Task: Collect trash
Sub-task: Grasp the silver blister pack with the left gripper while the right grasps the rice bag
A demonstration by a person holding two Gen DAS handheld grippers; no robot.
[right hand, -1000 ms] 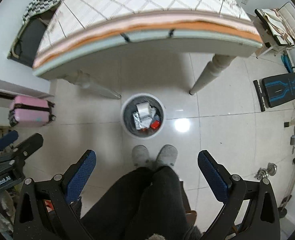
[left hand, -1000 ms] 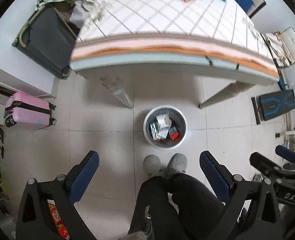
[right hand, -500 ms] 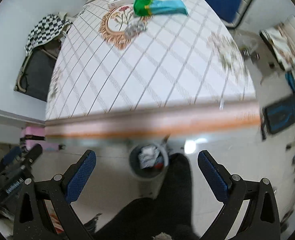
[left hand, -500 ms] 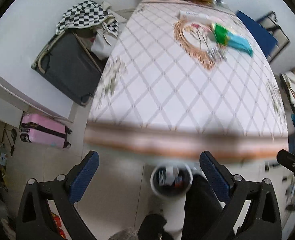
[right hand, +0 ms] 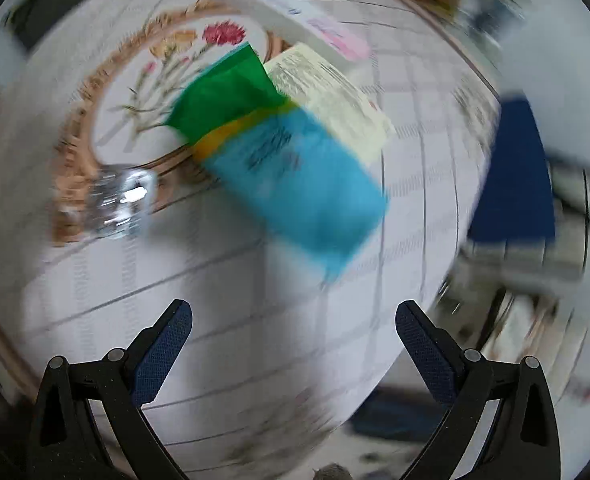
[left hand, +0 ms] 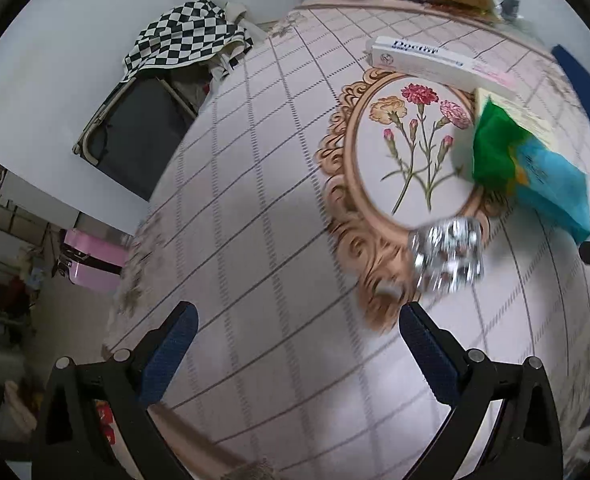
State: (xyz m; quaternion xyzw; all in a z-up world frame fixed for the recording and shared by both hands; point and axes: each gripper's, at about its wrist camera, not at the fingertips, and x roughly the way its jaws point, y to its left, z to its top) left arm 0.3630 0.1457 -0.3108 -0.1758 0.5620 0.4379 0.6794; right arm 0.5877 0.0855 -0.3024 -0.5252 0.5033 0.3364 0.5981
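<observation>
A crumpled silver foil wrapper (left hand: pixel 447 254) lies on the table's flowered cloth (left hand: pixel 255 240), just ahead and right of my open left gripper (left hand: pixel 295 320). A green and blue packet (left hand: pixel 531 168) lies beyond it to the right. The right wrist view is blurred: the green and blue packet (right hand: pixel 279 160) sits ahead of my open right gripper (right hand: pixel 293 320), partly over a pale yellow leaflet (right hand: pixel 335 96), and the foil wrapper (right hand: pixel 121 200) is at the left. Both grippers hold nothing.
A long white box (left hand: pixel 439 62) printed "Doctor" lies at the table's far side, with cartons and bags behind it. A dark folded cot (left hand: pixel 135 128) with a checkered cloth (left hand: pixel 183 36) stands left of the table. A pink suitcase (left hand: pixel 95 260) is on the floor. A blue chair (right hand: pixel 515 172) stands right.
Both grippers have swung up from the floor and the trash bin to above the tabletop and moved closer to the foil wrapper and packet. The bin and the person's legs have dropped out of view.
</observation>
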